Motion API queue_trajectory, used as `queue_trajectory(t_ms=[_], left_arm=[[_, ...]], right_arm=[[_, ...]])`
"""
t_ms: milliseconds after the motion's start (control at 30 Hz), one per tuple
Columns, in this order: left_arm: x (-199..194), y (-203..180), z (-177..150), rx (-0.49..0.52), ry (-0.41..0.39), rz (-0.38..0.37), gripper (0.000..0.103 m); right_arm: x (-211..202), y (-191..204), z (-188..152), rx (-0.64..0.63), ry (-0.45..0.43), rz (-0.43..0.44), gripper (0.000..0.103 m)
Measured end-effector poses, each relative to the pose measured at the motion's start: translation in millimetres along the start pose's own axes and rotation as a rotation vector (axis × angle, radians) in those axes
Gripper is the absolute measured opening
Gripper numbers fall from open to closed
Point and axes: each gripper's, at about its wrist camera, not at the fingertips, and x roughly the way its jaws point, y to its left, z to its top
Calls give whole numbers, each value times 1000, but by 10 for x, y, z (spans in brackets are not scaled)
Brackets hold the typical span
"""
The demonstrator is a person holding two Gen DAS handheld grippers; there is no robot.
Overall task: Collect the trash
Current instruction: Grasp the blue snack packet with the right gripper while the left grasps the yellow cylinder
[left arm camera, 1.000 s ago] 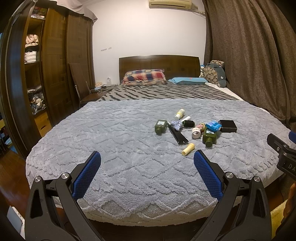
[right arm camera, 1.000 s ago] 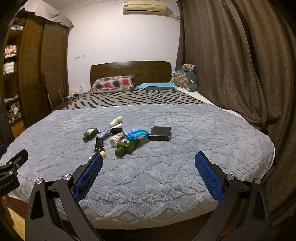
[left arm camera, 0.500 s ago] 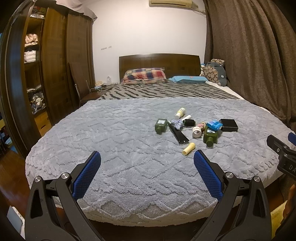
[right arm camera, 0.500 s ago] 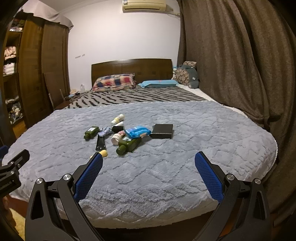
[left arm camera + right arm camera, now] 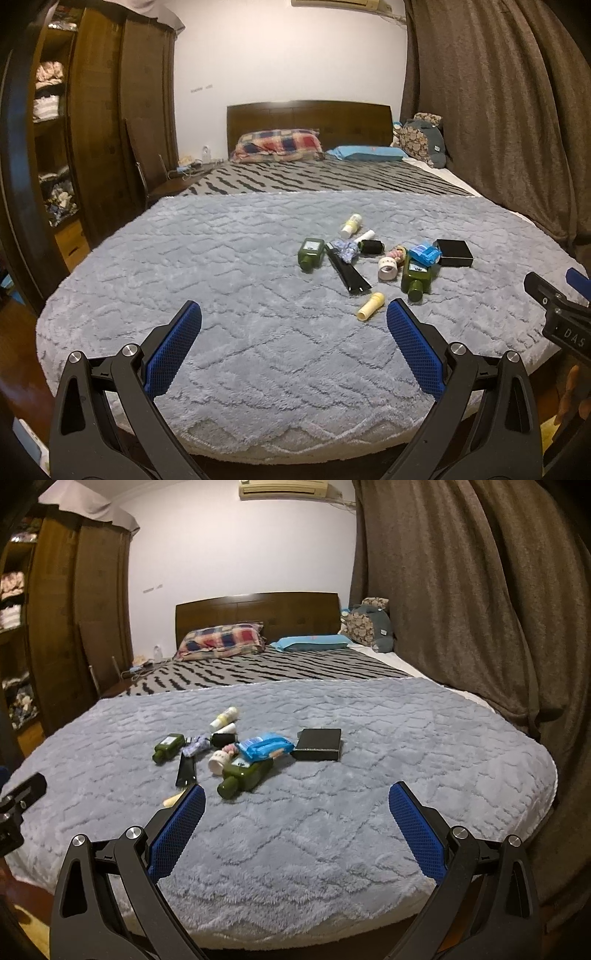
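Green bottles: two, lying on their sides; small one at the cluster's left, larger one at its right.
Blue packet: crumpled, resting on the larger bottle.
Black box: flat, just right of the packet.
Black tube: flat, between the bottles.
Cream tube: nearest, apart.
Location: grey blanket.

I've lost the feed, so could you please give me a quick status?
Left tongs open, empty. Right tongs open, empty. Trash pile untouched on grey blanket, ahead of both. Nothing in the way.
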Motion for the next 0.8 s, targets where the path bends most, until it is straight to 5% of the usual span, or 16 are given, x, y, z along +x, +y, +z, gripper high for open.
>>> queue_trajectory(t_ms=[267, 800], left_arm=[[527, -86, -12, 45, 81, -106, 95], [1467, -510, -78, 139, 237, -164, 85]], right_arm=[[486, -41, 152, 35, 111, 9, 100], [1969, 251, 471, 138, 339, 83, 97]])
